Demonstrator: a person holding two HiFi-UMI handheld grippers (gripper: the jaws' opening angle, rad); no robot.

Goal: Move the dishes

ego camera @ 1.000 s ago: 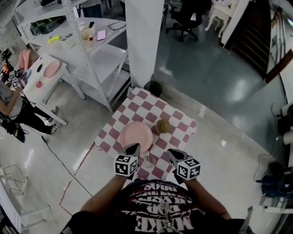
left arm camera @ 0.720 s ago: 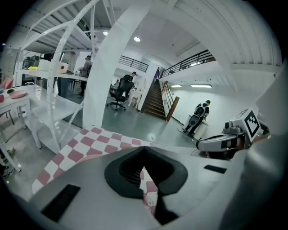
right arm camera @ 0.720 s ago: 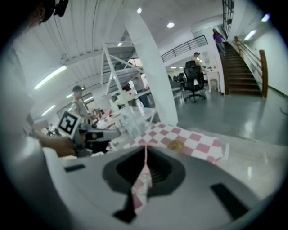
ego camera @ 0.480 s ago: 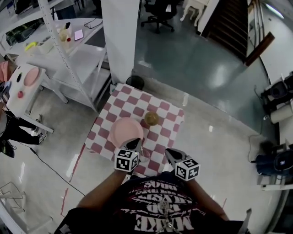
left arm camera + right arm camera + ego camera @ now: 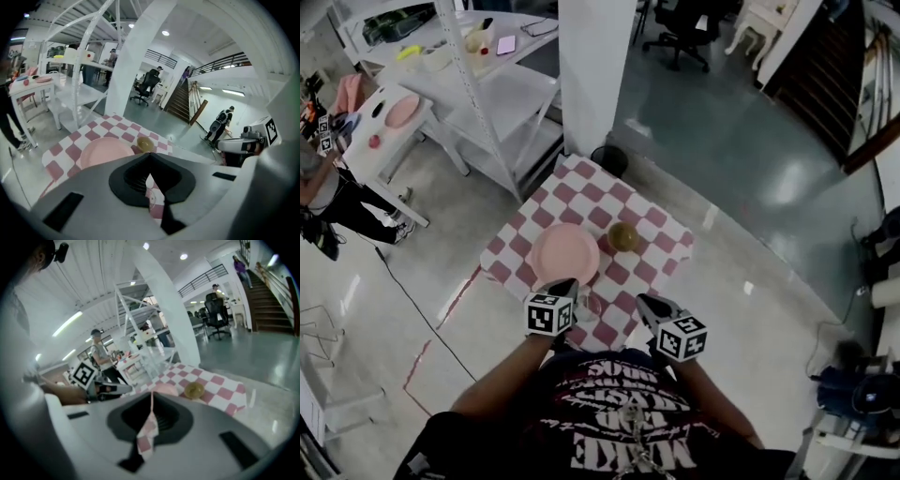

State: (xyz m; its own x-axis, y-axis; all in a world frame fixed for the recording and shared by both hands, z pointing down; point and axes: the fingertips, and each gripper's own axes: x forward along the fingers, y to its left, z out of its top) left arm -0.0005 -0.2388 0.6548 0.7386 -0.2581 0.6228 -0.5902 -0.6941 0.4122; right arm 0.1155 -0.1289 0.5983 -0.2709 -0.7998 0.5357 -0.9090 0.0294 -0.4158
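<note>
Round pink plate (image 5: 565, 253) beside small amber bowl (image 5: 622, 236); left gripper (image 5: 565, 285) and right gripper (image 5: 645, 301) clenched, empty

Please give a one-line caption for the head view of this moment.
Left gripper and right gripper, both shut, near a checkered table with pink plate and brown bowl.

- Head cam's looking steeply down from well above, taking in the left gripper (image 5: 565, 283) and right gripper (image 5: 645, 300) at the near edge of the checkered table (image 5: 581, 202).
- Each gripper cam's riding close behind its own fingertips (image 5: 129, 180), looking out past them.
- Both are sharing the pink plate (image 5: 103, 152) and bowl (image 5: 145, 144) just beyond.
</note>
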